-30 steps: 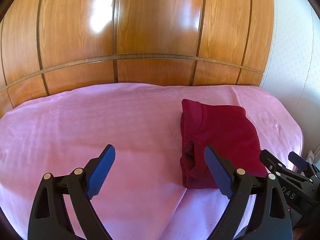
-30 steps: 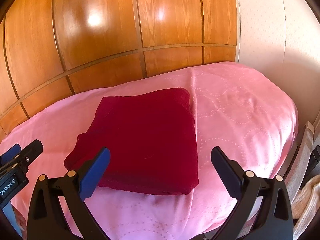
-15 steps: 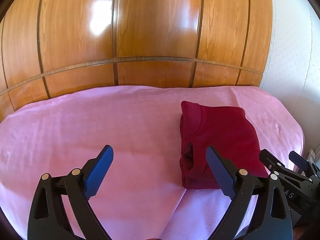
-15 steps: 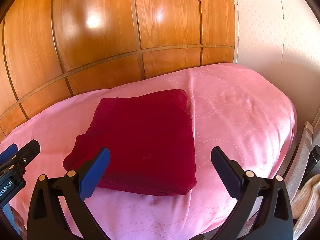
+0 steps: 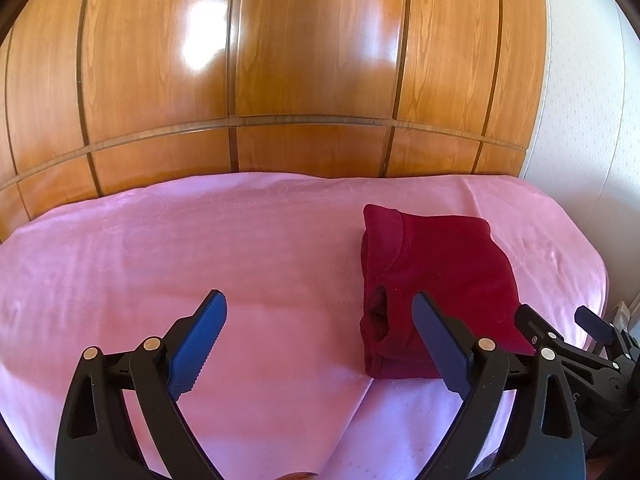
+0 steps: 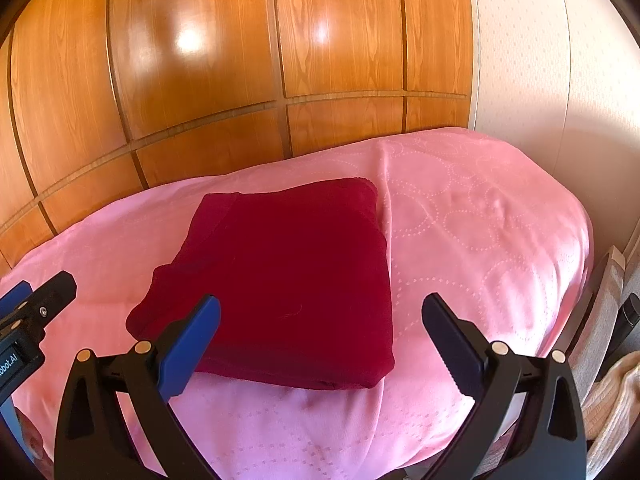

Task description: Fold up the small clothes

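Above folded garment (image 6: 288, 280), both claws agape.

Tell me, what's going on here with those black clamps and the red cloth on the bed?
A person holds two clamp-like grippers and is folding small clothes. A dark red garment lies folded in a neat rectangle on the pink bedspread, in front of a wooden panelled wall. The left gripper and the right gripper both hover above the bed with jaws wide open, holding nothing. The fold looks finished.
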Tool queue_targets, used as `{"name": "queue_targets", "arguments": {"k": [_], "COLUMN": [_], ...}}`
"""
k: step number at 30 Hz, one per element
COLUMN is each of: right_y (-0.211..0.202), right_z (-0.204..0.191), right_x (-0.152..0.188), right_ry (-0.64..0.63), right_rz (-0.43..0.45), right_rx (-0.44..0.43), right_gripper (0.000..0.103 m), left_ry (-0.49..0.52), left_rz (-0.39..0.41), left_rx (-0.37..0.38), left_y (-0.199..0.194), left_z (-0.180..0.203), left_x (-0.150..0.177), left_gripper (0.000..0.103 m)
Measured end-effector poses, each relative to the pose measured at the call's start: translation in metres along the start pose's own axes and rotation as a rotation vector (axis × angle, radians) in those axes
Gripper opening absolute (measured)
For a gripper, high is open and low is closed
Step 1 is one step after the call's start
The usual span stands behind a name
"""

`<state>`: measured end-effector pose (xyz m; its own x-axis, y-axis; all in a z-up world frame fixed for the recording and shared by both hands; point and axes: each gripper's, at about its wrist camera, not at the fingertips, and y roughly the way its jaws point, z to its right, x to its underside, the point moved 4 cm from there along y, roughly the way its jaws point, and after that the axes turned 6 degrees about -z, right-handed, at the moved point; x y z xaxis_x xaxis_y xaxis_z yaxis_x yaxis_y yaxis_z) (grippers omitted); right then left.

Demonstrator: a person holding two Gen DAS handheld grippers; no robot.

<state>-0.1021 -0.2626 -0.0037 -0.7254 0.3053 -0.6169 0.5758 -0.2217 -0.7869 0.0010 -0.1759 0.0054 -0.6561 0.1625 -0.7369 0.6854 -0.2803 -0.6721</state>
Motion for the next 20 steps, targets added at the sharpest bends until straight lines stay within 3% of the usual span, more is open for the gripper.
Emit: {"name": "queue_targets", "arguments": {"k": [10,20], "right_y": [0.01,0.015], "right_z": [0.001,0.002], "right_x": [0.002,-0.007], "right_ry": [-0.009,-0.003], "right_rz": [-0.025,-0.026], "right_rx": [-0.016,-0.014], "right_gripper": [0.101,0.101], "left_ry": [0.024,0.006], "left_rz": [0.002,-0.065], "left_rx": [0.0,-0.036], "left_y": [0.003,0.019], "left_z": [0.004,-0.009], "left_x": [0.002,0.012], "left_gripper": [0.093,0.093]}}
